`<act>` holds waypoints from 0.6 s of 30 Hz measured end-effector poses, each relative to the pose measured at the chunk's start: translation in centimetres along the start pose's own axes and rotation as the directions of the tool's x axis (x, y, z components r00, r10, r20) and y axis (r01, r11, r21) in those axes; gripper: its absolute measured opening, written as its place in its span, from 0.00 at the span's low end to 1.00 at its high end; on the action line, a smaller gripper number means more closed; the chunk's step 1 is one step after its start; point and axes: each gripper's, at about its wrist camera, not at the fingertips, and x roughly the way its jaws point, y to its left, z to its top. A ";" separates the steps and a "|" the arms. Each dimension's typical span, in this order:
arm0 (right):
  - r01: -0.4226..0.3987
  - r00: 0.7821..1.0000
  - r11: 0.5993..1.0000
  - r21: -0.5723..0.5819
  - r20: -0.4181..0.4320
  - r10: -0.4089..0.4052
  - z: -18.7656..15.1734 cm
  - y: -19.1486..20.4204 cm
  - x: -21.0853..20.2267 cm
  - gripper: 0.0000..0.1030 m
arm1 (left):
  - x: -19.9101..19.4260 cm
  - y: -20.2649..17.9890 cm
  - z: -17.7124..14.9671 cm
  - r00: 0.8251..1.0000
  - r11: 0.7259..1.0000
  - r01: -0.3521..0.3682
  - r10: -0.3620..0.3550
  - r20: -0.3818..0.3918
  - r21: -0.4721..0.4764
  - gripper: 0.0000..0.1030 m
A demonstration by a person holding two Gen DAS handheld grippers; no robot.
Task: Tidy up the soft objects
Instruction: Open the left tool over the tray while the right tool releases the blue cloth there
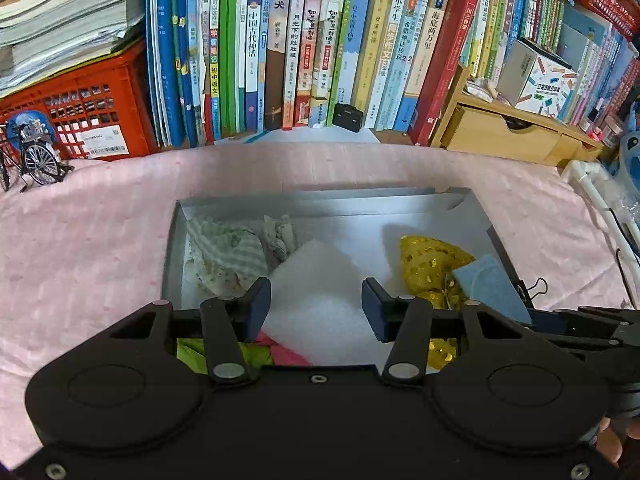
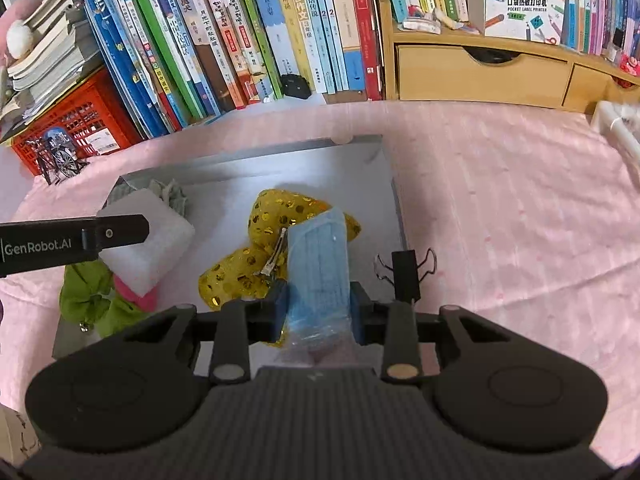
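Observation:
A shallow grey box (image 1: 176, 248) (image 2: 384, 184) lies on the pink cloth. In it are a white foam block (image 1: 320, 280) (image 2: 148, 236), a striped cloth (image 1: 228, 252), a yellow sequin bow (image 1: 432, 264) (image 2: 272, 216), and green (image 2: 86, 290) and pink (image 2: 138, 298) soft pieces. My left gripper (image 1: 316, 306) is open above the foam block, holding nothing. My right gripper (image 2: 318, 308) is shut on a blue face mask in a clear wrapper (image 2: 318, 256) (image 1: 488, 284), held over the bow at the box's right side.
A row of upright books (image 1: 320, 48) stands behind the box. A red crate (image 1: 80, 108) and a small model bicycle (image 1: 36, 160) are at the left, wooden drawers (image 2: 480, 72) at the right. A black binder clip (image 2: 406, 268) sits on the box's right rim.

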 end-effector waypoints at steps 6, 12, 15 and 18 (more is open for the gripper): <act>-0.012 1.000 1.000 -0.024 0.017 0.012 0.1 0.5 -0.7 0.62 | -0.8 0.0 -0.2 0.999 1.000 -0.021 0.020 0.030 0.007 0.66; -0.008 0.999 0.999 -0.051 0.049 0.010 0.2 1.1 -2.1 0.70 | -2.6 0.0 -0.6 0.998 0.999 -0.032 0.030 0.061 0.025 0.73; -0.014 0.998 0.998 -0.058 0.064 0.017 0.2 1.2 -3.1 0.72 | -3.7 0.1 -1.0 0.997 0.999 -0.022 0.020 0.073 0.025 0.76; -0.019 0.996 0.997 -0.070 0.086 0.025 0.0 1.6 -4.3 0.73 | -5.2 0.0 -1.7 0.995 0.999 -0.013 0.009 0.097 0.040 0.78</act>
